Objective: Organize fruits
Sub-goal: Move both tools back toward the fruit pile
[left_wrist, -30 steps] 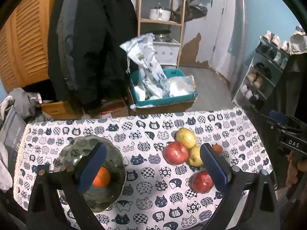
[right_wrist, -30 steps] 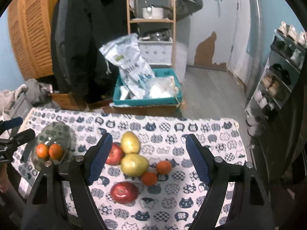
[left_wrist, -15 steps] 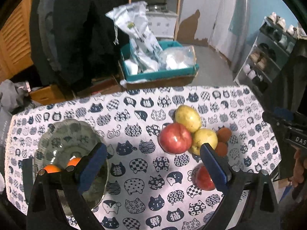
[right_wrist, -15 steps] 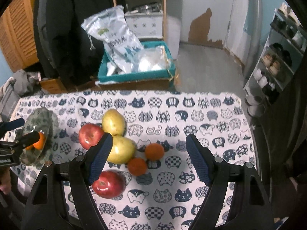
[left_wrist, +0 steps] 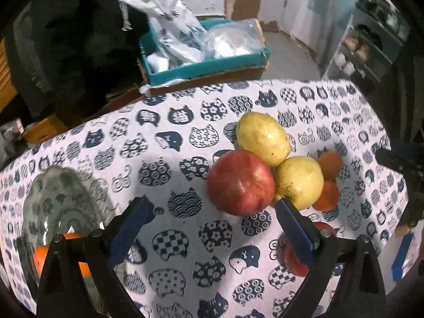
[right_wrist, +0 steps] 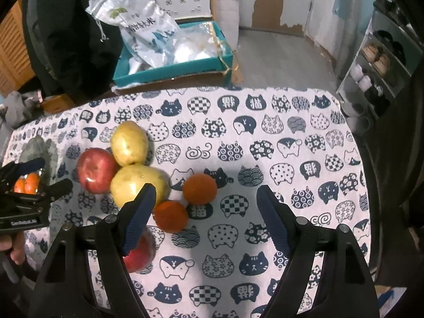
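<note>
Fruit lies in a cluster on the cat-print tablecloth (right_wrist: 265, 137): a red apple (left_wrist: 239, 182), two yellow pears (left_wrist: 262, 137) (left_wrist: 299, 182), two oranges (right_wrist: 200, 188) (right_wrist: 171, 216), and a second red apple (right_wrist: 137, 254) nearest me. A green glass bowl (left_wrist: 53, 204) at the left holds two oranges (right_wrist: 26, 184). My left gripper (left_wrist: 214, 217) is open and empty, low over the cloth in front of the red apple. My right gripper (right_wrist: 205, 206) is open and empty, above the two loose oranges.
A teal box (right_wrist: 172, 71) with plastic bags stands on the floor beyond the table's far edge. A dark coat (right_wrist: 69, 26) hangs at the back left. A shoe rack (right_wrist: 379, 61) stands at the right. The left gripper also shows in the right wrist view (right_wrist: 39, 175).
Both grippers have come down and forward toward the fruit cluster. The left one moved right, away from the bowl, toward the red apple. Both stayed open.
</note>
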### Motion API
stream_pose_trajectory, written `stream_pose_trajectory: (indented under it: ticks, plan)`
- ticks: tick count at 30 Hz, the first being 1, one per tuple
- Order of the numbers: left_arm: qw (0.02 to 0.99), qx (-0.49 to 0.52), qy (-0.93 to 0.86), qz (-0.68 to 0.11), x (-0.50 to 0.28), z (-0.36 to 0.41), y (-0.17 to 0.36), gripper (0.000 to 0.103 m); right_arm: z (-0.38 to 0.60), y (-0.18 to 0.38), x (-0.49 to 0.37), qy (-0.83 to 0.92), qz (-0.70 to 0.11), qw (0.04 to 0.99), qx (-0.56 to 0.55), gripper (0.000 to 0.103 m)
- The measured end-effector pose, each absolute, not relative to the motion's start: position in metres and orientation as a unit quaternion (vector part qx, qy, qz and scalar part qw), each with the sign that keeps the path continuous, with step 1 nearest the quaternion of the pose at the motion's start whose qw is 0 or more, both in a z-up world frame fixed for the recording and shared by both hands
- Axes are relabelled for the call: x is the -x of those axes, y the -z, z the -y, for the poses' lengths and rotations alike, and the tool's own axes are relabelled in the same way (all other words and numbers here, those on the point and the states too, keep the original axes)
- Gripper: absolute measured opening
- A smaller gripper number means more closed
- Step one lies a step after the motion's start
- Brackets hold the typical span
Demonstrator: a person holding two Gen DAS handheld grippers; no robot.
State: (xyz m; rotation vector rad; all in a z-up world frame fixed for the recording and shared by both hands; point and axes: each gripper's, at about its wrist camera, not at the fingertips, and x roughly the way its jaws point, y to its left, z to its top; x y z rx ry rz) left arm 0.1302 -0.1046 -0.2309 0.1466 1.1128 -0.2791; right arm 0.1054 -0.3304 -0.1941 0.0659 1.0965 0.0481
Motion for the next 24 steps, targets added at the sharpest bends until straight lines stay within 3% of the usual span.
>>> stream_pose_trajectory:
  ticks: [11, 24]
  plan:
    - [0.819, -0.113, 0.163, -0.539, -0.144, 0.128, 0.259, 0.099, 0.339, 0.231, -0.118, -0.019, -0.553, 0.832, -0.047, 0.08]
    - [0.803, -0.06, 0.19, -0.562, -0.159, 0.125, 0.282, 0.098, 0.346, 0.25, -0.123, -0.015, -0.564, 0.823, -0.062, 0.08]
